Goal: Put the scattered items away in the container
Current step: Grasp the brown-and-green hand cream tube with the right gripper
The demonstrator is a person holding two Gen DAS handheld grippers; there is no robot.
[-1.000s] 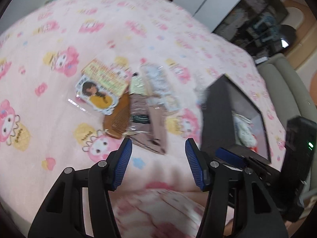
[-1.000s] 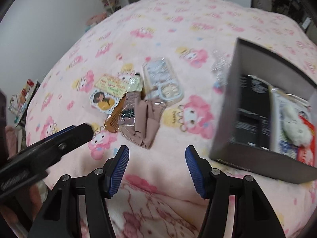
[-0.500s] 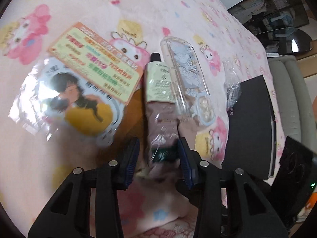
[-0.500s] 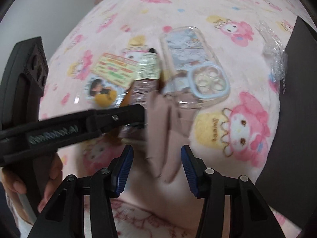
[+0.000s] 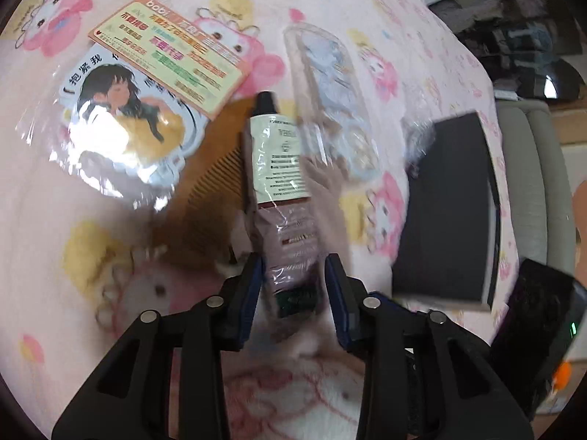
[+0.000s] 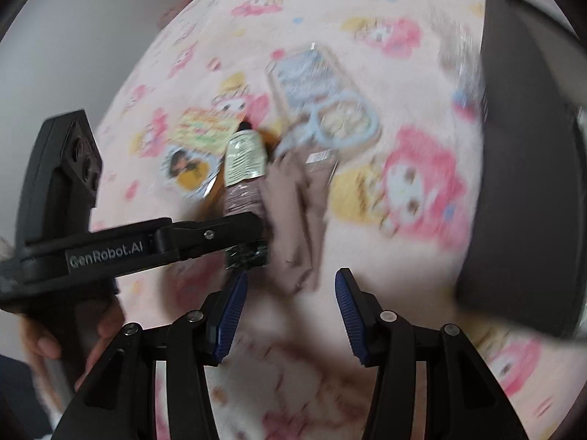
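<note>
A tube [image 5: 279, 168] with a pale label and black cap lies on the pink blanket [image 5: 73, 264], partly over a wooden comb [image 5: 209, 190]. My left gripper [image 5: 294, 267] is closing on the tube's crimped lower end, and its pads meet the tube's sides. From the right wrist view, a left finger [image 6: 212, 233] lies across that tube [image 6: 244, 157]. My right gripper [image 6: 289, 281] stands open just below a folded brown cloth [image 6: 297, 212], whose lower edge reaches between its tips without touching the pads. The black box [image 5: 447, 205] stands to the right.
A cartoon-girl sticker in a clear sleeve [image 5: 121, 124] and an orange-and-yellow card [image 5: 172, 58] lie left of the comb. A clear phone case [image 5: 330, 84] and crinkled clear plastic [image 5: 418, 135] lie nearer the box [image 6: 524, 146]. A hand [image 6: 40, 341] holds the left gripper.
Both grippers have come down toward the pile. The left jaws narrowed from wide apart to either side of the tube's end. The right jaws narrowed a little and neared the brown cloth.
</note>
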